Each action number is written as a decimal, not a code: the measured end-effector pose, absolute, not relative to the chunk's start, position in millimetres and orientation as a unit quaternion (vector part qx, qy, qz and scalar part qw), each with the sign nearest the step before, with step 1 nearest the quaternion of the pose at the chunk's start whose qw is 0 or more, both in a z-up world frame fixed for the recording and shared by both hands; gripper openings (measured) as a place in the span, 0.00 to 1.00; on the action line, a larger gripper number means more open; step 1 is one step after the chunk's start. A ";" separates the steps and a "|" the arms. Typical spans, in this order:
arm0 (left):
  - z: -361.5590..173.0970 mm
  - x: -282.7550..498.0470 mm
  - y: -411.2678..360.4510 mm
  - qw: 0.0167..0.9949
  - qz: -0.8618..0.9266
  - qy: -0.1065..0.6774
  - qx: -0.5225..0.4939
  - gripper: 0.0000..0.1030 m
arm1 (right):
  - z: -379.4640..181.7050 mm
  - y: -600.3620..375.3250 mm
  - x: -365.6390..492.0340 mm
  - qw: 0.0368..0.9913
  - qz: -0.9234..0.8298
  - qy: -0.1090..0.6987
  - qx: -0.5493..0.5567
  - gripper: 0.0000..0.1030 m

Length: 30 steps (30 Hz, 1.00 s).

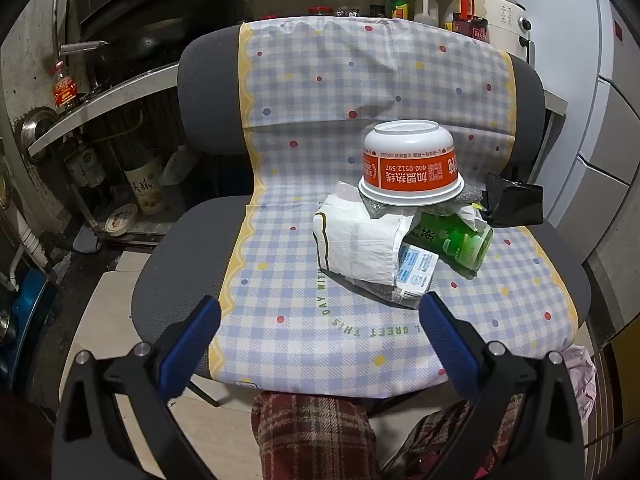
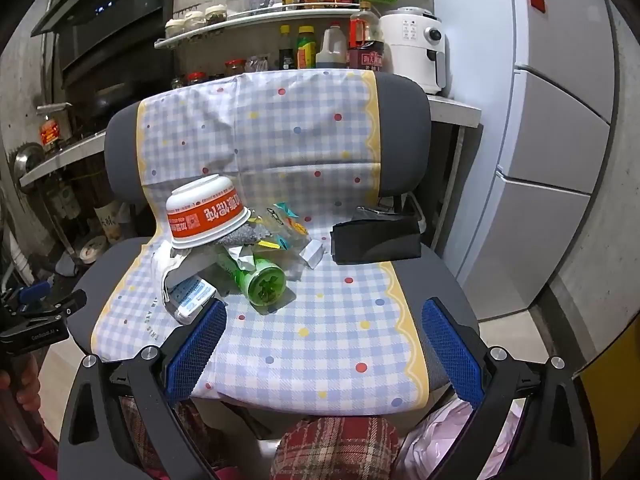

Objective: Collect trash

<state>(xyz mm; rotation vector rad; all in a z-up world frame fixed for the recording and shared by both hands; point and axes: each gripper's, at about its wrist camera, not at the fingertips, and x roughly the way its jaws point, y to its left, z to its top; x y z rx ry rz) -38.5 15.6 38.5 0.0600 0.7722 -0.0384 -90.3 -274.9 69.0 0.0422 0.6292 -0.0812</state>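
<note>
On the chair (image 1: 168,280), piled trash (image 1: 404,236)

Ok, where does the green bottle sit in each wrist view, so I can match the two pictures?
Left wrist: green bottle lies right of centre, its base toward the lower right, beside the white bag.
Right wrist: green bottle lies left of centre, base toward the camera.
Shared landmark: the upside-down orange-and-white bowl sits on the pile just behind the bottle.

Both wrist views downward (shared chair (image 1: 280,240))
</note>
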 end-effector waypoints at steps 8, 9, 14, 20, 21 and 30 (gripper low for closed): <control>38.1 -38.5 16.4 0.926 -0.019 0.376 0.029 0.94 | 66.6 -275.4 -89.2 0.950 -0.040 0.310 0.020 0.94; 38.0 -38.6 16.8 0.926 -0.019 0.377 0.029 0.94 | 66.3 -275.4 -88.9 0.950 -0.040 0.310 0.020 0.94; 37.7 -38.7 17.0 0.926 -0.019 0.377 0.029 0.94 | 65.9 -275.5 -88.1 0.950 -0.040 0.309 0.021 0.94; 36.9 -39.1 17.3 0.925 -0.018 0.378 0.029 0.94 | 65.4 -275.5 -87.5 0.950 -0.040 0.309 0.021 0.94; 36.7 -39.4 18.0 0.925 -0.018 0.378 0.028 0.94 | 65.2 -275.6 -87.2 0.950 -0.040 0.309 0.021 0.94; 32.6 -39.3 17.6 0.924 -0.017 0.381 0.029 0.94 | 63.6 -275.4 -87.7 0.950 -0.039 0.309 0.022 0.94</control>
